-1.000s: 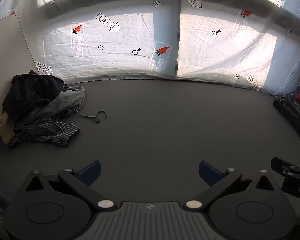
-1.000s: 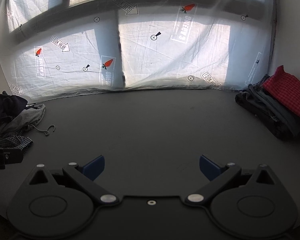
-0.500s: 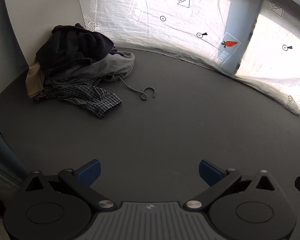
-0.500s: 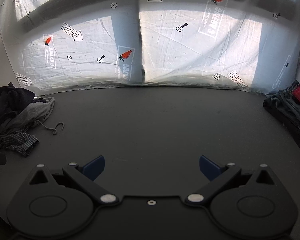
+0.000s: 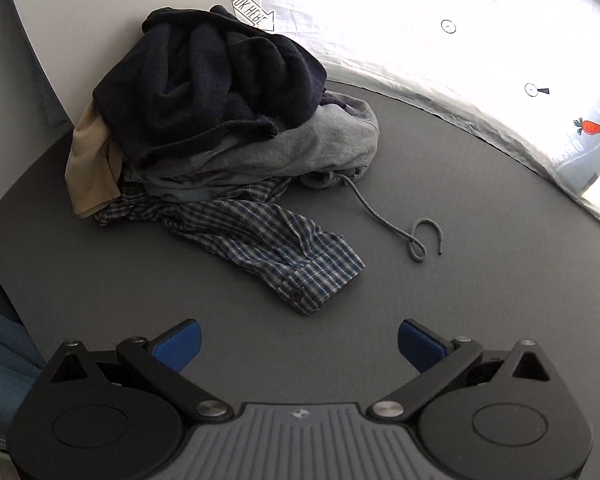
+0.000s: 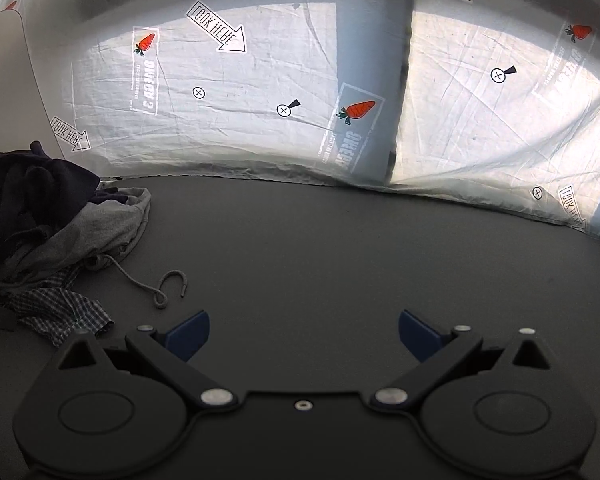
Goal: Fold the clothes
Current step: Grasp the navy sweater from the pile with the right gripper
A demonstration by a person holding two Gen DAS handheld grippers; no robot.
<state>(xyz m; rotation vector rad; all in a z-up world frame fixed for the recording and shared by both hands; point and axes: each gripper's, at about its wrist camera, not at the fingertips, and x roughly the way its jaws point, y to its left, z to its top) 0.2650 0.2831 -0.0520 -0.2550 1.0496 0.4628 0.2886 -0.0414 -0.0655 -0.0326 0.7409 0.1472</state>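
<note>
While a heap of unfolded clothes [image 5: 220, 128] is sitting at the far left corner of a dark grey table [image 5: 440, 320], the left gripper [image 5: 299, 344] is hovering just short of it with its blue-padded jaws spread wide and nothing between them. A dark navy fleece garment [image 5: 208, 80] is lying on top of the heap, a grey hooded sweatshirt [image 5: 300, 152] is sitting beneath it with its drawstring [image 5: 404, 236] trailing loose onto the table, a tan garment [image 5: 88, 176] is showing at the left side, and a blue plaid shirt [image 5: 276, 248] is spilling out from the bottom toward the gripper. Everything here is looking soft, limp and light, likely to sag and drag its neighbours when pulled. The plaid shirt's buttoned cuff is lying nearest and flattest, so it is probably the easiest place to pinch, though the pile's weight is resting on the rest of the shirt. The right gripper [image 6: 303, 334] is waiting over bare table to the right of the heap, its jaws also standing apart and holding nothing. Behind the table, a wrinkled white sheet [image 6: 260, 92] printed with carrots, arrows and crosshair marks is hanging, with daylight glowing through it.
</note>
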